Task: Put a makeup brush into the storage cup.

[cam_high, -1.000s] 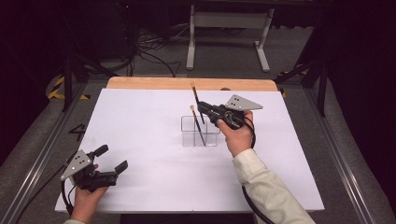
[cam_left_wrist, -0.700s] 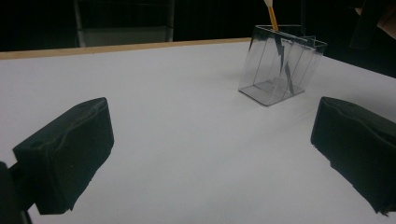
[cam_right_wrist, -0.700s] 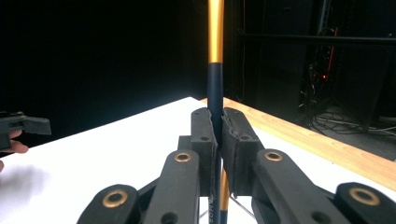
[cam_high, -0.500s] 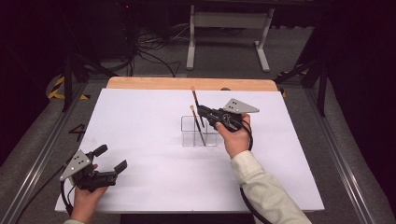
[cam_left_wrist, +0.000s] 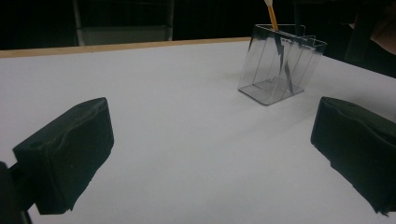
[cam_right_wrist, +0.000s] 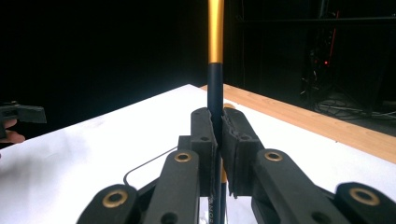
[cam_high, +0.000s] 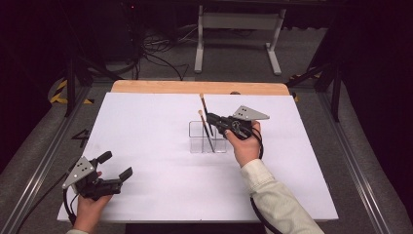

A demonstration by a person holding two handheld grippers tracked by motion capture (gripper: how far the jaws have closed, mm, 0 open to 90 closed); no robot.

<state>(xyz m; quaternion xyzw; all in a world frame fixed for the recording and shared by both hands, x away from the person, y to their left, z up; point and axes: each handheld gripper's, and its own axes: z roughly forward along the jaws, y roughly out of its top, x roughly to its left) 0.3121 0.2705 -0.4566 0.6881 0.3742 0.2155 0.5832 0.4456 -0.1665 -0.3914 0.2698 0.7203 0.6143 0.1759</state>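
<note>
Brush (cam_high: 205,117) with a dark handle and gold band stands clamped between the right gripper's (cam_high: 213,118) jaws, its lower end inside the clear holder (cam_high: 208,137) mid-table beside 1 other brush (cam_high: 200,115). Left gripper (cam_high: 116,165) rests near the table's (cam_high: 146,122) front-left corner, jaws wide, empty. No legible writing.

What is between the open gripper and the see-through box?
Nothing: between the left gripper and the clear box lies bare white table, as the high view shows.

Each black tool carries a grey three-cornered plate and a black trailing cable: the left tool (cam_high: 104,175), the right tool (cam_high: 216,119) with brass-coloured pivot screws. A pale cream sleeve (cam_high: 277,200) covers the right forearm.
</note>
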